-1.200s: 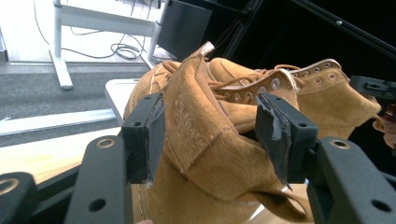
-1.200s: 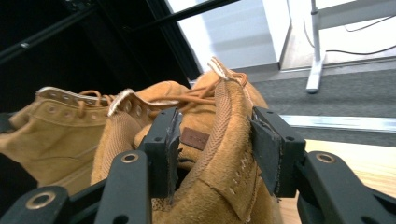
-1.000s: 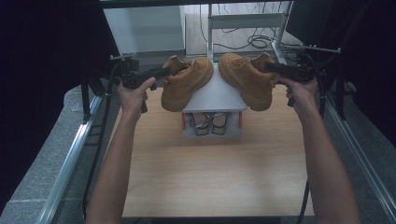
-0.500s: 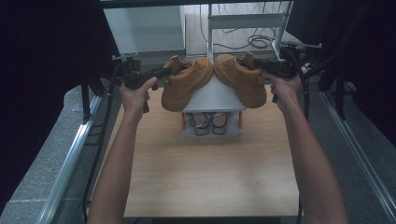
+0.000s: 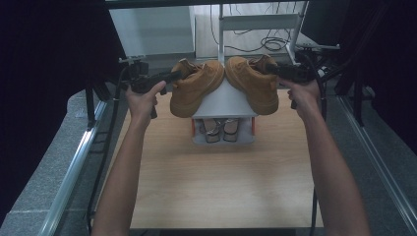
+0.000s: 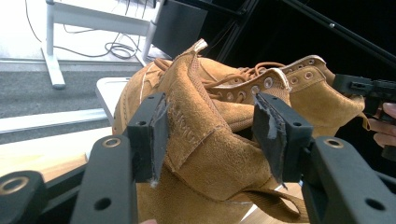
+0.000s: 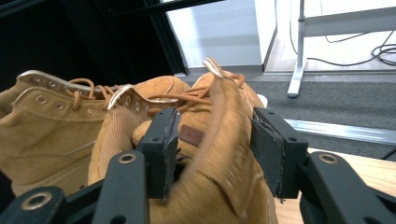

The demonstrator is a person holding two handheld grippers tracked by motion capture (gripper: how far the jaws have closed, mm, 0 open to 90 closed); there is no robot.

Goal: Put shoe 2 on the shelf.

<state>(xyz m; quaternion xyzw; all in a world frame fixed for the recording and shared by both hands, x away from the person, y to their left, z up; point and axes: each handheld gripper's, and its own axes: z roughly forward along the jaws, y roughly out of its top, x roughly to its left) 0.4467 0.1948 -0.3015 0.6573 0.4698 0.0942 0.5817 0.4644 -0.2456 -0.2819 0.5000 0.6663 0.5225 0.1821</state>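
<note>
Shifted inward since a second ago: right shoe (image 5: pixel 251 83), toe now close against that of left shoe (image 5: pixel 196 88), both perched atop white rack (image 5: pixel 223 105) at far end of tabletop (image 5: pixel 221 187). Left hand-held gripper (image 6: pixel 212 133) clamped on left shoe's heel collar. Right hand-held gripper (image 7: pixel 215 149) just been opening, collar between its pads, seemingly slack. Soft suede, fairly light, yielding; best taken at stiffer heel collar. Toes inward, heels outward toward hands, long axes slanting across rack.
</note>
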